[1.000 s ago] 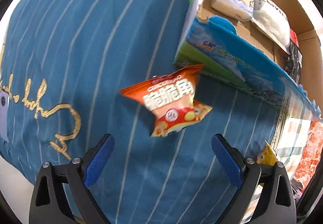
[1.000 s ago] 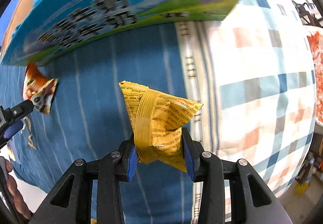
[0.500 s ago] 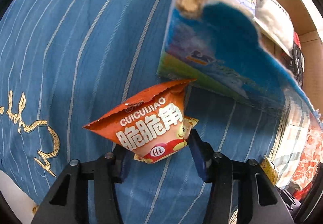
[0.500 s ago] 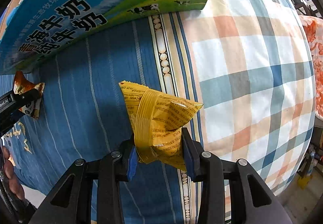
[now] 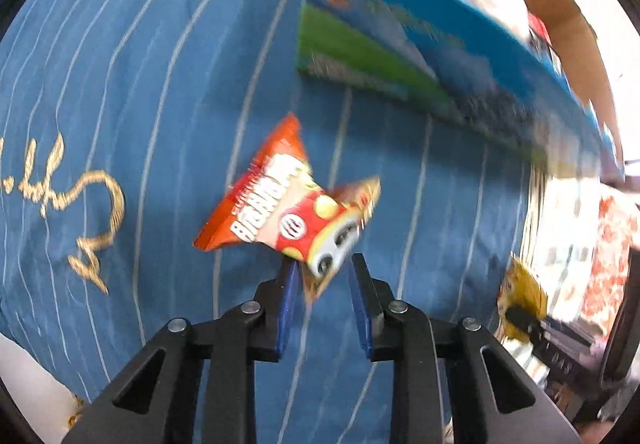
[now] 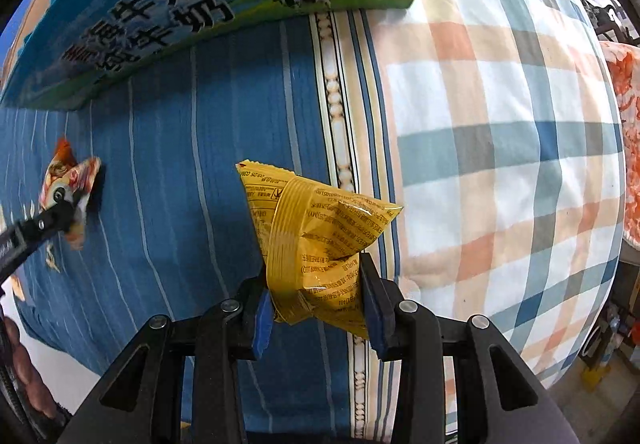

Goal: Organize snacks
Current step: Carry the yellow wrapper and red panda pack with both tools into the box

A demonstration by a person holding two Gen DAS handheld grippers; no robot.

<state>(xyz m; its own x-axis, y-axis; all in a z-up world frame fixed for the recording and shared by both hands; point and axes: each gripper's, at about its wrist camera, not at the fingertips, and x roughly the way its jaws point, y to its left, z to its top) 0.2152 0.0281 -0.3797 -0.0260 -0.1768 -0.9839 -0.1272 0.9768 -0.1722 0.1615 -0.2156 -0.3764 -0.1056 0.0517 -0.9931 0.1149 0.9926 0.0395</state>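
left tongs (image 5: pixel 322 276): clamped on 1 corner of orange snack packet (image 5: pixel 288 208), above blue striped bedding (image 5: pixel 160 84). right tongs (image 6: pixel 316 304): clamped on yellow snack packet (image 6: pixel 316 232). printed carton (image 5: pixel 420 56): beyond both packets, white packets inside.

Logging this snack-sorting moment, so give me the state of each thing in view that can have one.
Left gripper: shut on the orange snack packet.
Orange snack packet: held by one corner.
Right gripper: shut on the yellow snack packet.
Yellow snack packet: held, crumpled.
Milk carton box: open, holding packets.
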